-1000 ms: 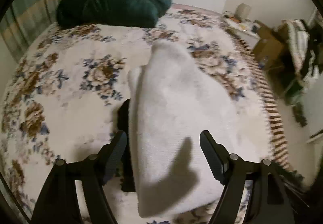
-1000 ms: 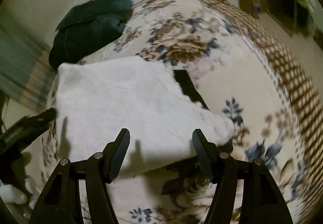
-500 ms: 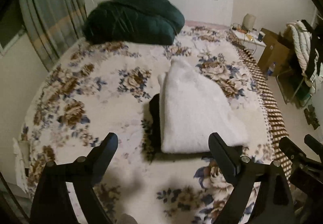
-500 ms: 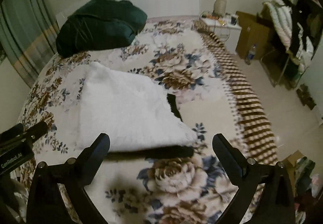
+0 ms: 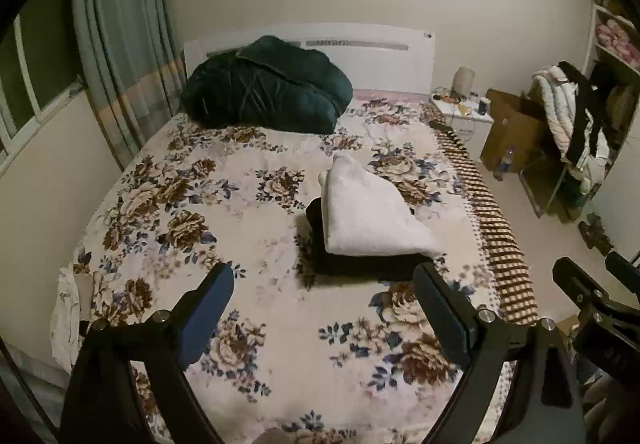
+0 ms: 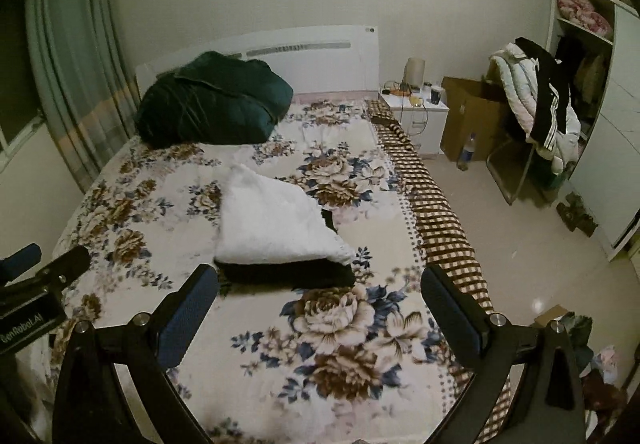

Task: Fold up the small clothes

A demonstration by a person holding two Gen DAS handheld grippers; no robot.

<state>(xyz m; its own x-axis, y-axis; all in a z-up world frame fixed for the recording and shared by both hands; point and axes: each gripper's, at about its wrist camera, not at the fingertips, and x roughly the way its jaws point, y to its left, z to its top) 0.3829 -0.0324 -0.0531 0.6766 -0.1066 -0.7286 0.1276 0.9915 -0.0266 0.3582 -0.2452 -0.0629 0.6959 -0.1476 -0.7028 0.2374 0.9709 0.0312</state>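
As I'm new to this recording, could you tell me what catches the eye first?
A folded white garment lies stacked on a folded black one mid-bed on the floral bedspread. A dark green duvet is heaped by the headboard. Both hand-held grippers, left and right, are open and empty.

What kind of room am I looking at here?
Almost certainly a home bedroom. A bed with a floral bedspread and white headboard fills the view, a small nightstand stands beside it, and a folded white garment lies on a folded black garment on the bed.
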